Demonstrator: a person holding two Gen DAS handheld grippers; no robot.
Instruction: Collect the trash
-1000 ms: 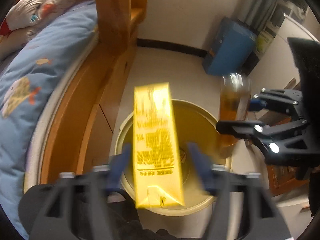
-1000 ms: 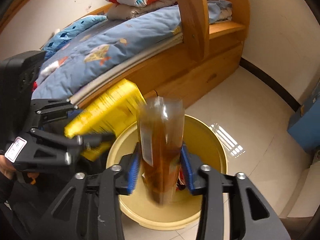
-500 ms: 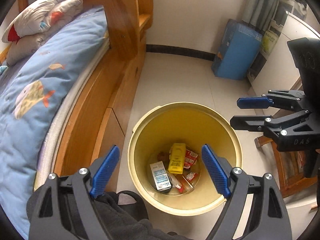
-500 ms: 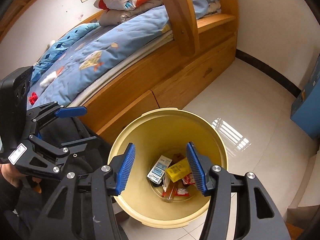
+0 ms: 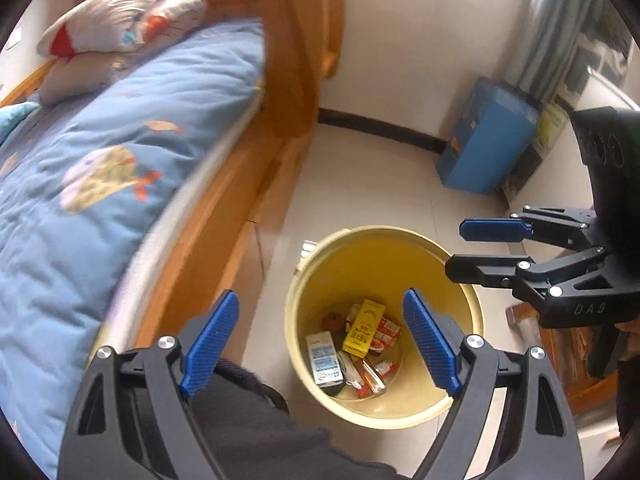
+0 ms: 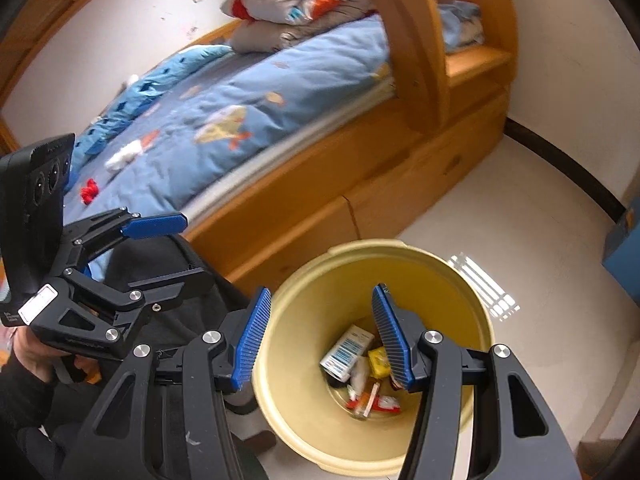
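Note:
A yellow bin stands on the floor beside the bed. At its bottom lie a yellow box, a white and blue carton, red wrappers and a small bottle. My left gripper hangs open above the bin's near-left rim with nothing between its blue pads. My right gripper is also open and empty over the bin. Each gripper shows in the other's view: the right gripper at the right, the left gripper at the left. On the quilt lie a red scrap and a white crumpled piece.
A wooden bed with a blue quilt and a curved post runs along the left. A blue box leans at the far wall near a curtain. Wooden furniture sits at the right. A person's dark clothing fills the lower edge.
The yellow box dropped from between my left jaws and the bottle left my right jaws; both now lie in the bin. Both grippers have drawn back and up.

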